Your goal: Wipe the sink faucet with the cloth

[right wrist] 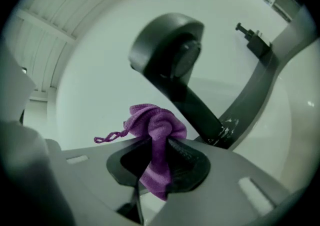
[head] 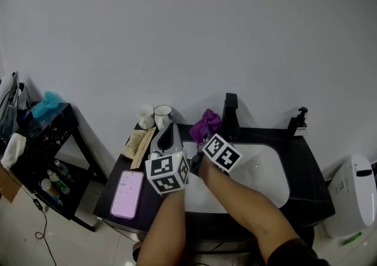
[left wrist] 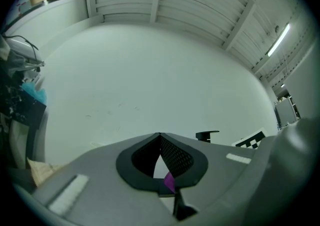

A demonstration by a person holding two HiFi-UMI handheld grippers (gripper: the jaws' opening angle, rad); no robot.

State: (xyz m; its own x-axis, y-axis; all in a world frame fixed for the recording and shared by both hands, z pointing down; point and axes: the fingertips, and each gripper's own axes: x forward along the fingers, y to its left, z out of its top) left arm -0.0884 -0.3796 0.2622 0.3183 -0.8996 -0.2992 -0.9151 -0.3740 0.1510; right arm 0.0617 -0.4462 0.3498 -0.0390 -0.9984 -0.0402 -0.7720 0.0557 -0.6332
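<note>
A black faucet (head: 230,115) stands at the back of the white sink (head: 268,168). My right gripper (head: 201,141) is shut on a bunched purple cloth (head: 205,123), held just left of the faucet. In the right gripper view the cloth (right wrist: 155,122) bulges above the right gripper (right wrist: 159,142), and the faucet (right wrist: 172,57) rises close behind it, apart from the cloth by a small gap. My left gripper (head: 171,126) hovers over the sink's left rim with its jaws shut and empty. In its own view the left gripper (left wrist: 160,136) points at the wall, with the faucet (left wrist: 207,135) top peeking at the right.
Two mugs (head: 154,116) and a folded paper packet (head: 136,142) sit on the black counter (head: 112,182) at back left, a phone (head: 127,193) in front. A soap dispenser (head: 298,119) stands back right. A dark side table (head: 41,141) stands left, a white bin (head: 350,194) right.
</note>
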